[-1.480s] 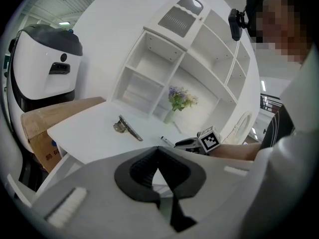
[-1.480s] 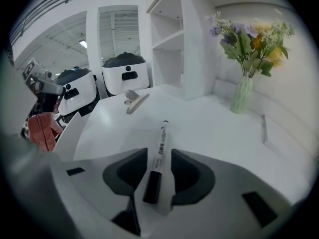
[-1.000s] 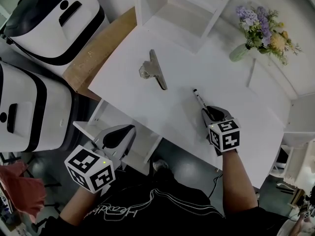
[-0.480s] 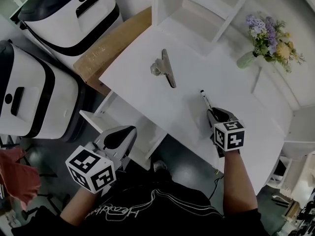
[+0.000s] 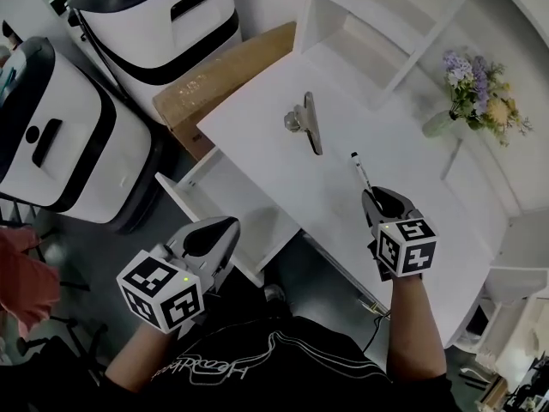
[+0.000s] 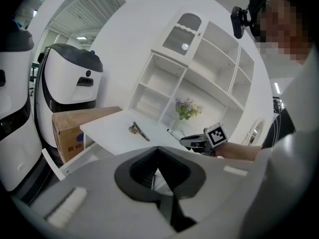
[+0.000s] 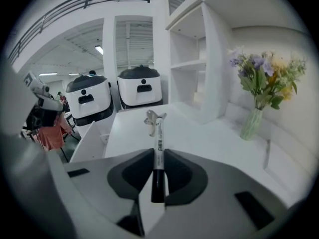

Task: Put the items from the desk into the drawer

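Right tool [image 5: 375,197]: clamped on pen [image 7: 158,143], pinched at its dark end, most of it sticking out ahead, looks clear of the surface [image 5: 257,144].
Left tool [image 5: 226,227]: closed, nothing in it, hanging by the drawer [image 5: 176,197].
Risk: I reckon the end-grip lets the pen swivel or drop in transit; its long nose could catch the drawer wall.
Room: white machines [image 5: 60,144], cardboard box [image 5: 223,71], shelving [image 5: 377,15].
Surface: white, flower vase [image 5: 439,124] far right.
Drawer: pulled open, left side, looks empty.
Binder clip [image 5: 304,123]: mid-surface, still to go.

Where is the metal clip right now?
In the head view the clip lies on the desk, up and left of the pen held by the right gripper.
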The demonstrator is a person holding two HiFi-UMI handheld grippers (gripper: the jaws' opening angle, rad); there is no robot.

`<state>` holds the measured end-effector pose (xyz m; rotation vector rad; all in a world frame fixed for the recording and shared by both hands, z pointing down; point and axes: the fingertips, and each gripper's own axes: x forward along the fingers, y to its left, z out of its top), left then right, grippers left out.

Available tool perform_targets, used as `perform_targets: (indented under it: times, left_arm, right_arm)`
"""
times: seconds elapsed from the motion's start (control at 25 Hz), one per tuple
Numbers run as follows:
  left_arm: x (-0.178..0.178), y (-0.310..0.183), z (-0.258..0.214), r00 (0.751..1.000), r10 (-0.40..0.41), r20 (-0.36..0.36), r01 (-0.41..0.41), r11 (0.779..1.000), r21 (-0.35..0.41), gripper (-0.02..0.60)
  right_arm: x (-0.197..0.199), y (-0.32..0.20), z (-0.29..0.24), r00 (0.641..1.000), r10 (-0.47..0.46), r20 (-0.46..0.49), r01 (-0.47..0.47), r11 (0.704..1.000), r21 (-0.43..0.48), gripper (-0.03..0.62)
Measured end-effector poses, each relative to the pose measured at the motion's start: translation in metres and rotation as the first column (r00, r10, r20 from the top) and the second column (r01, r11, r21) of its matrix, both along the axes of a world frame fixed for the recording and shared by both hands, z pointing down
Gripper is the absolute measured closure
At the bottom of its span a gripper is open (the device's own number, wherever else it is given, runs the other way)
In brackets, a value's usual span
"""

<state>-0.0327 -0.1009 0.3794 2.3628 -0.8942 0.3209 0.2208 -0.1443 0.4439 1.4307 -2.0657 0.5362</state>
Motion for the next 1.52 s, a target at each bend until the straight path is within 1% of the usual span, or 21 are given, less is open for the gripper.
perform_targets:
  times: [0.16,0.32,0.6,0.72,0.96,1.16,1.32,1.52]
  left_arm:
    - [-0.012,0.007,-0.006,0.999,-0.033,-0.010,0.033,0.999,0.017,0.572]
    - [-0.025,0.010,-0.009,0.998,-0.064,-0.014,0.064,0.998,0.028,0.572]
    - [-0.057,0.015,0.002,0.990,-0.139,-0.001,0.139,0.990,0.007,0.572]
    - [-0.071,0.016,0.010,0.986,-0.169,0.007,0.170,0.985,-0.008,0.572]
    - [-0.097,0.014,0.022,0.974,-0.224,0.019,0.224,0.974,-0.039,0.572]
    - [-0.119,0.010,0.042,0.965,-0.258,0.055,0.261,0.963,-0.061,0.572]
    - [-0.139,0.011,0.063,0.948,-0.307,0.084,0.315,0.944,-0.104,0.572]
    - [-0.157,0.008,0.089,0.936,-0.334,0.107,0.348,0.925,-0.150,0.572]
  right_arm:
    - [-0.036,-0.002,-0.027,0.997,-0.072,0.029,0.070,0.996,0.054,0.520]
    - [-0.079,-0.005,-0.044,0.986,-0.157,0.059,0.151,0.984,0.092,0.520]
    - [-0.153,-0.007,-0.038,0.951,-0.290,0.112,0.280,0.955,0.094,0.520]
    - [-0.181,-0.007,-0.022,0.934,-0.332,0.136,0.325,0.943,0.070,0.520]
    - [-0.224,-0.006,0.015,0.911,-0.388,0.140,0.392,0.920,-0.001,0.520]
    - [-0.257,-0.002,0.049,0.890,-0.425,0.164,0.439,0.896,-0.061,0.520]
    - [-0.276,0.003,0.077,0.879,-0.450,0.155,0.469,0.876,-0.114,0.520]
    - [-0.296,0.001,0.118,0.870,-0.471,0.147,0.491,0.852,-0.180,0.520]
